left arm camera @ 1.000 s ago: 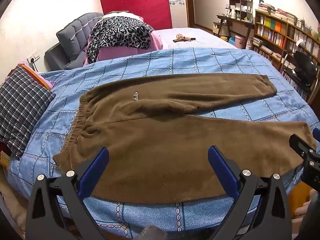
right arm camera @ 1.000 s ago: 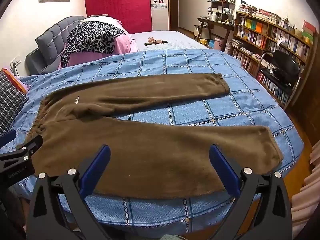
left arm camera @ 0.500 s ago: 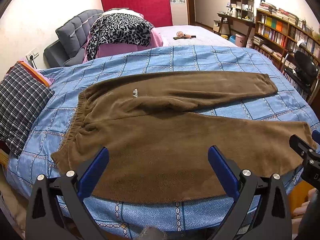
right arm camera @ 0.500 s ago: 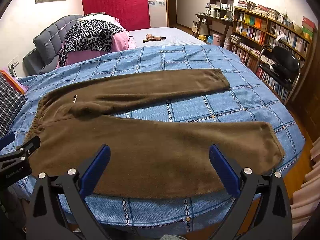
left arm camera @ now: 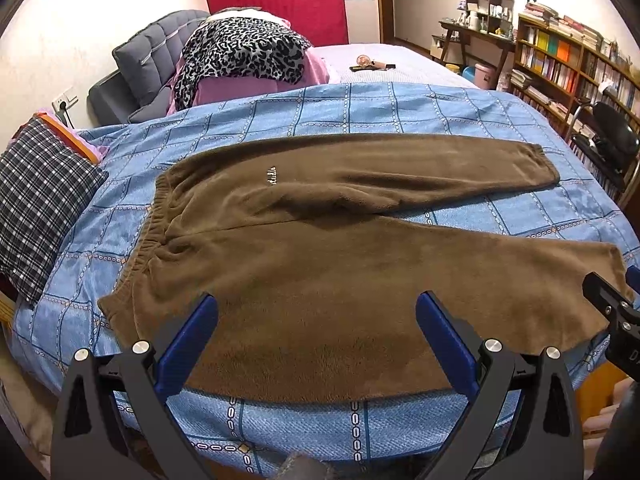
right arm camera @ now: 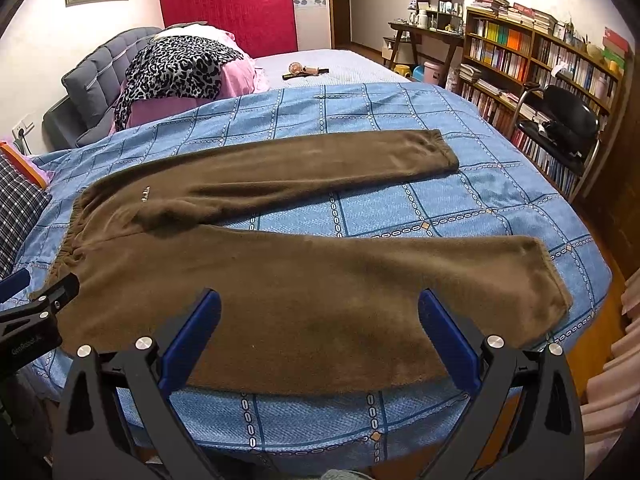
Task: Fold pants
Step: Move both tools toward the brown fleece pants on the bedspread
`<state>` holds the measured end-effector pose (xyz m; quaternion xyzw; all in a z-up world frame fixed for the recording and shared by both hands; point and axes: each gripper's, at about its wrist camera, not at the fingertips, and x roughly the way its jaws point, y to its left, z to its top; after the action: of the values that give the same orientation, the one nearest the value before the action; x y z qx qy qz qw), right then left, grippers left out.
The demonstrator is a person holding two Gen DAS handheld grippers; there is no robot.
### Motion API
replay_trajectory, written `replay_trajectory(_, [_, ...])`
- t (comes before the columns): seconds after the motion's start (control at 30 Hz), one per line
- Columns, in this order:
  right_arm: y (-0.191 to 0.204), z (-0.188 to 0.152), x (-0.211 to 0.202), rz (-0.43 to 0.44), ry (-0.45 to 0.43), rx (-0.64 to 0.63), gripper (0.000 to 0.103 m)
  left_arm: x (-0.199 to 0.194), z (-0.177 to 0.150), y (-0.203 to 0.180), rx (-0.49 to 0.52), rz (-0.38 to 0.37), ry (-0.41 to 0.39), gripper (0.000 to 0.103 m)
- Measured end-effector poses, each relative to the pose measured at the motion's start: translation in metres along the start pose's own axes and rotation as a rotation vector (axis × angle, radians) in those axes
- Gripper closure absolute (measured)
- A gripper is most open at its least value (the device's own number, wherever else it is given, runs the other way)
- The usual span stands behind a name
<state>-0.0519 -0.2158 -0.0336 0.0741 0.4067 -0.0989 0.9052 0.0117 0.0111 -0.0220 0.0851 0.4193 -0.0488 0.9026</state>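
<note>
Since a second ago we have only lifted both views slightly, so the brown pants (left arm camera: pixel 320 280) lie unfolded on the blue bedspread (left arm camera: pixel 360 420), waistband left, while our left gripper (left arm camera: pixel 316 328) and right gripper (right arm camera: pixel 320 328) hover wide apart, empty, at the near leg.

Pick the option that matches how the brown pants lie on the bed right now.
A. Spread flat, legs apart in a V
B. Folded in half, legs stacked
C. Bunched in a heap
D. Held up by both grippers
A: the brown pants lie flat on the blue checked bedspread, which shows between the two legs; both the left gripper and the right gripper are open and hold nothing.
</note>
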Motion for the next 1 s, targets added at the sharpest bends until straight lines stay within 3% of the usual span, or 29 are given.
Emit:
replay_trajectory(0.43, [-0.001,-0.002,0.008,-0.02,0.02,0.009,0.003,0.007,-0.003,0.0,-0.006,-0.001,0.016,0.005])
replay_trajectory(0.73, [-0.006,-0.002,0.012,-0.029,0.03,0.02,0.003,0.015,-0.005,0.007,-0.048,-0.055,0.03,0.005])
replay_trajectory(1.0, [-0.006,-0.003,0.016,-0.035,0.042,0.02,0.003,0.021,-0.006,0.006,-0.044,-0.044,0.039,0.005])
